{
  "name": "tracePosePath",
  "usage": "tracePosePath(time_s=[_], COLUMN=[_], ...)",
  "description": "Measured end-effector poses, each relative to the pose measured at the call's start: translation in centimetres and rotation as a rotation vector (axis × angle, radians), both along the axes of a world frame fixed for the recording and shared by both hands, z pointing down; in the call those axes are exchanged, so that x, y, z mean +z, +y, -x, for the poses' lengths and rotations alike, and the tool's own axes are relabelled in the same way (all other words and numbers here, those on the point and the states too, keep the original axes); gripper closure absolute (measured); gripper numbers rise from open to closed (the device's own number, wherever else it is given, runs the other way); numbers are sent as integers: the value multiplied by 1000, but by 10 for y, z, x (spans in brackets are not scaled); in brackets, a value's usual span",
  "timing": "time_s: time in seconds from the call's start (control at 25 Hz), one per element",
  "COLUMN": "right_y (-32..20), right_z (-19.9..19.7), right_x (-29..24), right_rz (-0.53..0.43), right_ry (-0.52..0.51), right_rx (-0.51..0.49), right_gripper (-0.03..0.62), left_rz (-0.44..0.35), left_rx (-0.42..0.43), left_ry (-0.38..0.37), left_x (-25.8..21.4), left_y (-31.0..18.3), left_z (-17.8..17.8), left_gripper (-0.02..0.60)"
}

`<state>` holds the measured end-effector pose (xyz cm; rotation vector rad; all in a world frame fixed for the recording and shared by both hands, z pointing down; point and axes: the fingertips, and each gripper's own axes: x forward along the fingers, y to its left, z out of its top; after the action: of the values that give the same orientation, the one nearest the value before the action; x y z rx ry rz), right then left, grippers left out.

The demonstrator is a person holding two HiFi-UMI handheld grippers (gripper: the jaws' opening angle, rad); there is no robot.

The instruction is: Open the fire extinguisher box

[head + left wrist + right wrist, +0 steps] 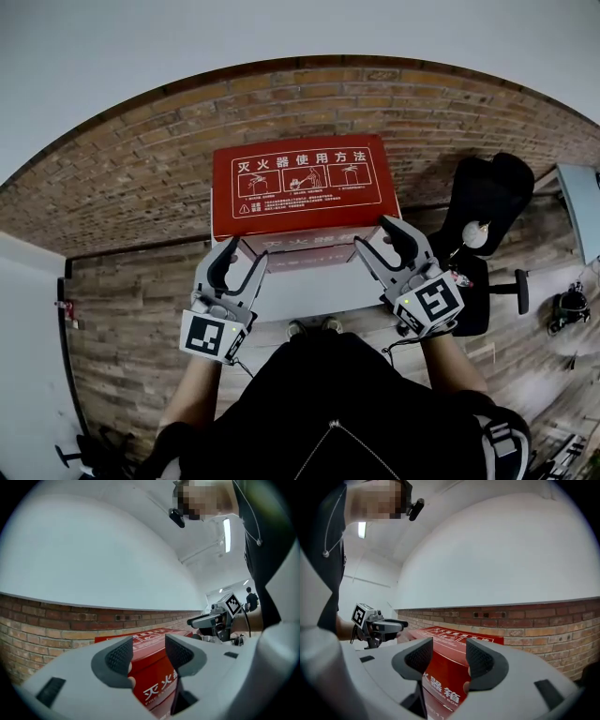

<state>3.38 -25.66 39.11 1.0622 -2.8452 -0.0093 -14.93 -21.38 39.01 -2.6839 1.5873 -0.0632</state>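
Observation:
The red fire extinguisher box (pixel 305 187) stands against the brick wall (pixel 141 178), its lid printed with white instructions and lying flat. My left gripper (pixel 246 253) hovers at the box's front left corner, jaws open with nothing between them. My right gripper (pixel 377 234) is at the front right corner, also open and empty. In the left gripper view the open left gripper (pixel 149 651) looks over the box's red front (pixel 154 679), with the right gripper (pixel 220 616) beyond. In the right gripper view the box (pixel 450 670) shows between the open right gripper (pixel 449 651)'s pads.
A black office chair (pixel 487 216) stands right of the box on the wooden floor (pixel 122 309). A grey table edge (pixel 581 202) is at far right. A person (pixel 251 598) stands far off in the room behind.

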Motion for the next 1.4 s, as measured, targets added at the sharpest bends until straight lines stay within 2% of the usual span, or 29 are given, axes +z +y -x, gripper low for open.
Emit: tracePosePath(time_s=[0.12, 0.24, 0.4, 0.52, 0.88, 1.4], right_y=[-15, -29, -44, -45, -52, -52], right_z=[-21, -39, -52, -50, -47, -49], right_x=[-1, 8, 31, 41, 50, 52], right_rz=[-15, 23, 78, 104, 96, 60], right_ry=[27, 34, 45, 20, 2, 29], right_rx=[25, 49, 55, 6, -21, -48], right_gripper=[366, 343, 327, 324, 316, 316], left_rz=[-32, 14, 76, 85, 110, 115], left_rx=[-45, -92, -91, -65, 1, 7], left_ry=[-39, -36, -60, -62, 7, 10], left_x=[-8, 2, 27, 39, 57, 54], left_y=[-10, -22, -33, -35, -44, -44], left_z=[26, 53, 73, 75, 62, 61], left_gripper=[310, 281, 242, 224, 215, 215])
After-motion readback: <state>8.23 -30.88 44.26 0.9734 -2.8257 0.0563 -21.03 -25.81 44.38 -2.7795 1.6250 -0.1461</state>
